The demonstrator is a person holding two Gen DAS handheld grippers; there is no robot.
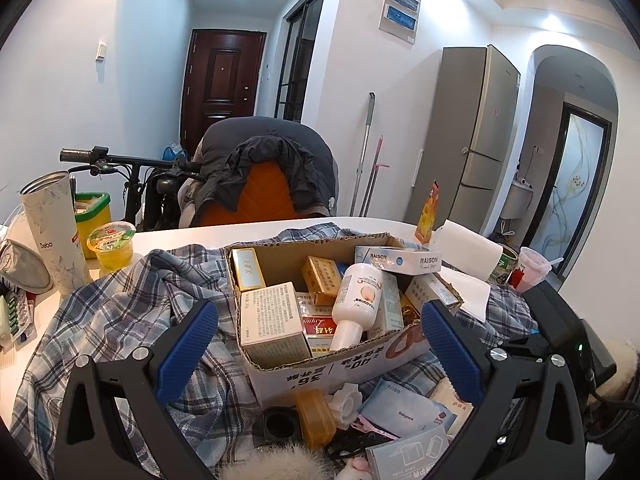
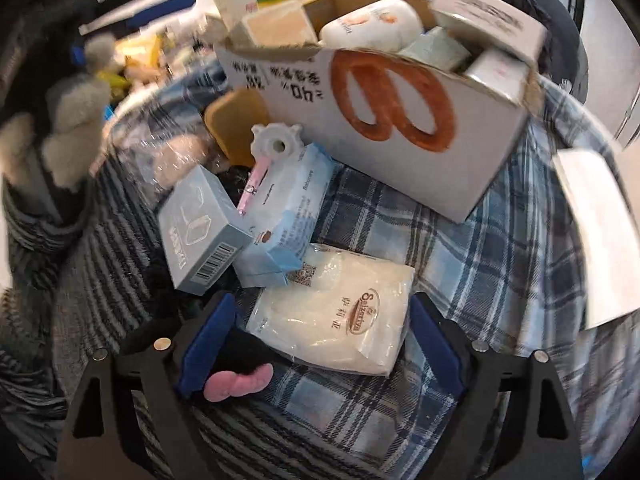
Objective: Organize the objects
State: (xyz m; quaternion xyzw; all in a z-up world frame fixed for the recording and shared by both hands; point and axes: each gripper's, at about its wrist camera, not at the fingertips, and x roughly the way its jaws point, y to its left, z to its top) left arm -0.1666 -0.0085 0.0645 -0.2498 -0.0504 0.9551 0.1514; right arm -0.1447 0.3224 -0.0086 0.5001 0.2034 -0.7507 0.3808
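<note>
The right gripper [image 2: 320,344] points steeply down at the plaid cloth [image 2: 472,240] in front of the cardboard box [image 2: 400,128]. Its two blue fingers [image 2: 206,344] stand wide apart, one on each side of a clear packet of white pads [image 2: 332,312] that lies flat on the cloth. Neither finger presses on the packet, though the right one sits just beside its edge. A pink and black soft item [image 2: 240,372] lies against the inner face of the left finger.

The left gripper [image 1: 320,344] hovers on the near side of the same cardboard box [image 1: 304,364], its two blue fingers [image 1: 188,352] spread wide and holding nothing; the box shows between them.

Inside the box, one white bottle [image 1: 356,300] lies tilted on top, among two gold cartons [image 1: 322,280], one large white carton with print [image 1: 272,324] and a red packet [image 1: 320,324]. One white carton marked RAISON [image 1: 400,260] rests across the far right rim.

In front of the box on the cloth lie one grey-blue carton with a barcode [image 2: 200,232], one pale blue tissue pack [image 2: 284,216], one white plastic knob [image 2: 276,144] and one amber lidded tub [image 2: 236,120]. To the left of the box on the white surface [image 1: 168,240] stand one tall printed tube [image 1: 56,232] and one sealed jelly cup [image 1: 114,246].
</note>
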